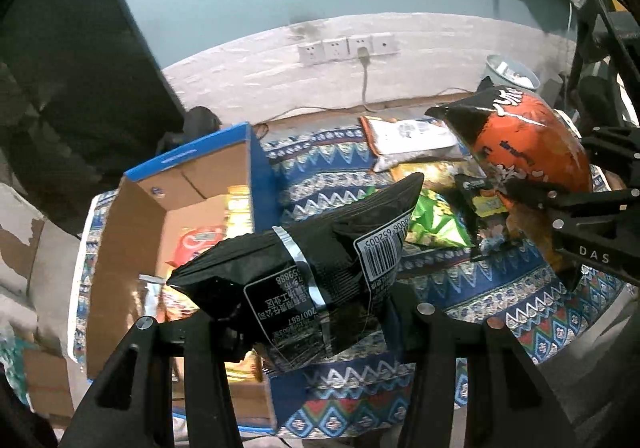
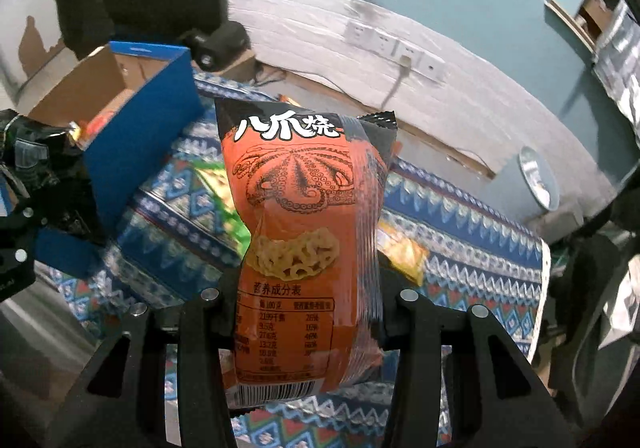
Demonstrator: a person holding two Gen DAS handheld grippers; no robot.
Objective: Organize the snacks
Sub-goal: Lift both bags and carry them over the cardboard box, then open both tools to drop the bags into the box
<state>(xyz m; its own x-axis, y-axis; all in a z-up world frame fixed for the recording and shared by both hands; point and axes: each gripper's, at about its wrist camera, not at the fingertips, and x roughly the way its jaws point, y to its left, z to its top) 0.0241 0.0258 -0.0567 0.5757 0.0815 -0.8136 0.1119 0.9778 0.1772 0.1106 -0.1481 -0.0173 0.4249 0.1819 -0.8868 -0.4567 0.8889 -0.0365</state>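
Where snacks lie: blue box (image 1: 256,172) alongside.

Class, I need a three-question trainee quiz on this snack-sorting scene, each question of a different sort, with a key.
1. True or false: the left tongs are shut on a black snack bag.
2. What animal is drawn on the orange snack bag gripped by the right tongs?
3. The cardboard box on the patterned cloth is: A) sealed, B) open with packets inside, C) upside down.

Key: 1 true; 2 an octopus; 3 B.
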